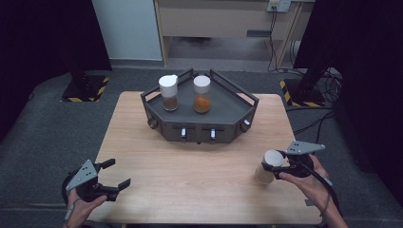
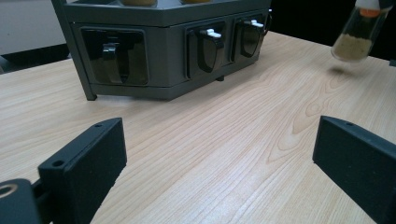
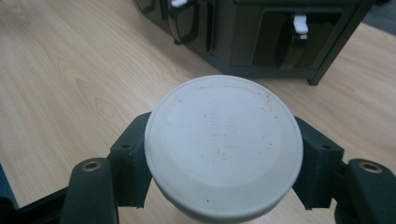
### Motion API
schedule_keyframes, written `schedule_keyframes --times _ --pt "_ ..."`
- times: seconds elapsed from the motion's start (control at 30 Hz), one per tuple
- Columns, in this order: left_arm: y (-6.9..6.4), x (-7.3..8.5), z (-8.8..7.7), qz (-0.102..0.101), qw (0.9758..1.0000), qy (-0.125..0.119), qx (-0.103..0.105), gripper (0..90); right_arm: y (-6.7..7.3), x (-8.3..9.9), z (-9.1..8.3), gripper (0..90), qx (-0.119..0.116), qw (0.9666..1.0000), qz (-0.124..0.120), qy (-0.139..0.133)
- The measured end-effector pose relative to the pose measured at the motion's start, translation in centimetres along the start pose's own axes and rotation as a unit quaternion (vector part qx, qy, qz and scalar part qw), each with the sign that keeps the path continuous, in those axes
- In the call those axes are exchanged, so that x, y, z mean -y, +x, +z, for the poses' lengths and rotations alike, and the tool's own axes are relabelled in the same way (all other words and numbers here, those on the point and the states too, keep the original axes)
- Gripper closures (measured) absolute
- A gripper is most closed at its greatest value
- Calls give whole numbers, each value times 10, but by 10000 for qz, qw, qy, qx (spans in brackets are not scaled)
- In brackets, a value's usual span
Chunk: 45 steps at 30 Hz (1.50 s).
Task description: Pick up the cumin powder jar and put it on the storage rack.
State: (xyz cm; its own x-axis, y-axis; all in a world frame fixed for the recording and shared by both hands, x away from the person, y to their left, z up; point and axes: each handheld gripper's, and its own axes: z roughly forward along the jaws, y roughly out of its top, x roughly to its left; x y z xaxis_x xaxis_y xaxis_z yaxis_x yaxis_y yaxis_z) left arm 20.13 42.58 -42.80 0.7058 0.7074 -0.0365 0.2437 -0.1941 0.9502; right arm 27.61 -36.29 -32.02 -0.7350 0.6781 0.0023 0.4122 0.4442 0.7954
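My right gripper (image 1: 272, 166) is shut on a spice jar (image 1: 267, 167) with a white lid (image 3: 223, 142) and pale tan powder, near the table's front right. The jar (image 2: 357, 35) hangs tilted just above the wood, its shadow below it. In the right gripper view the lid sits between the two black jaws, which press on its sides. My left gripper (image 1: 117, 174) stands open at the front left over bare wood, with nothing between its fingers (image 2: 84, 168). Two more white-lidded jars stand in the dark rack (image 1: 240, 102): one with brown contents (image 1: 169, 92), one with orange (image 1: 202, 94).
The dark grey rack (image 2: 163, 18) stands at the table's back middle, with low rails and several front recesses holding white-tipped latches (image 2: 212, 33). The wooden table (image 1: 190, 161) has open room between rack and grippers. Dark stands and cables lie on the floor beyond.
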Motion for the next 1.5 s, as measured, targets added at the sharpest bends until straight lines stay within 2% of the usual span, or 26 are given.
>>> schedule_keyframes --times 0.3,0.47,0.6,0.63,0.77,1.0,1.03,1.27,1.5 --pt "0 0 0 -1 10000 -1 3 18 -12 -38 3 342 -282 9990 -332 70" --pt "0 0 0 -6 10000 -2 0 18 -18 -61 6 342 -486 9979 -428 65" --pt "0 0 0 -4 10000 1 0 19 -23 -85 10 342 -653 9961 -583 58" --pt "0 0 0 -4 10000 1 0 18 -23 -85 10 342 -653 9961 -583 58" --pt "0 0 -1 -4 10000 -11 2 19 -26 -106 16 342 -780 9948 -651 -1" --pt "0 0 -1 -2 10000 -15 2 18 -27 -131 25 342 -916 9927 -784 41" --pt "1 0 -1 1 10000 -11 4 19 -28 -138 28 342 -996 9918 -804 46" --pt "1 0 0 0 10000 2 23 19 -30 -158 35 342 -1083 9906 -837 72" --pt "1 0 -1 -7 10000 -6 26 18 -30 -182 40 342 -1024 9911 -840 117"
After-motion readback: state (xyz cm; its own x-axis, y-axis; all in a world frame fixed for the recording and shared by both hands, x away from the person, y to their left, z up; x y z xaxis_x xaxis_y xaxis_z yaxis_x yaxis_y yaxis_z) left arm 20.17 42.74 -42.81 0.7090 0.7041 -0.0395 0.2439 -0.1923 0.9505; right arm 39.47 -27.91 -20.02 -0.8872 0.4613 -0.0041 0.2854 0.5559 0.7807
